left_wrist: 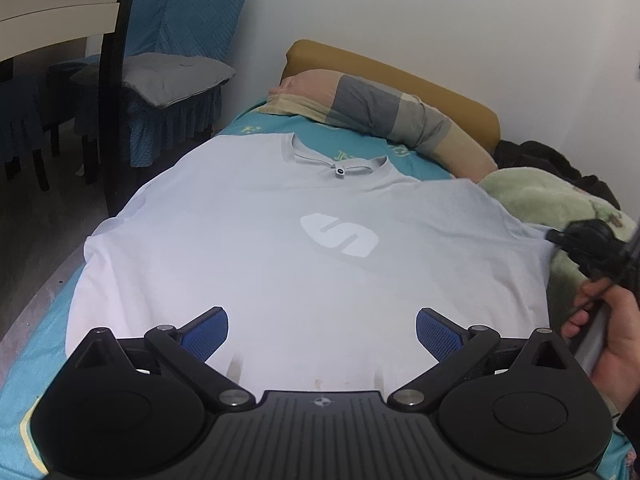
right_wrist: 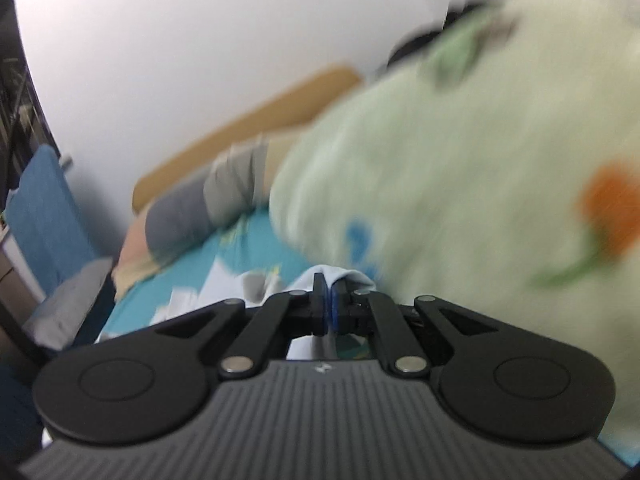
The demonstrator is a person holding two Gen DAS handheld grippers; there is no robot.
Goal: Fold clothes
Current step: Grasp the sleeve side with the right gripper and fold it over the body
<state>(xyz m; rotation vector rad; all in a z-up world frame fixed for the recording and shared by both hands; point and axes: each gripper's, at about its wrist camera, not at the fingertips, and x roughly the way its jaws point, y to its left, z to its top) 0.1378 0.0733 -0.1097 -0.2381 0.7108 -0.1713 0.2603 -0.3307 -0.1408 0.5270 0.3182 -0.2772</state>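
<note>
Our left hand-held gripper [left_wrist: 322, 330] gapes over the flat T-shirt [left_wrist: 280, 264]; only the blurred right view shows our right hand-held gripper [right_wrist: 330, 306] pinching its sleeve [right_wrist: 340, 274].

A large white "S" logo [left_wrist: 339, 235] stands on the pale T-shirt [left_wrist: 280, 280]; the bedsheet's [left_wrist: 360, 148] yellow lettering is unreadable.

Soft, even indoor light, no hard shadows. The left wrist view is sharp but bowed at its edges; the right wrist view is smeared, its green blanket [right_wrist: 480, 180] heavily blurred.
</note>
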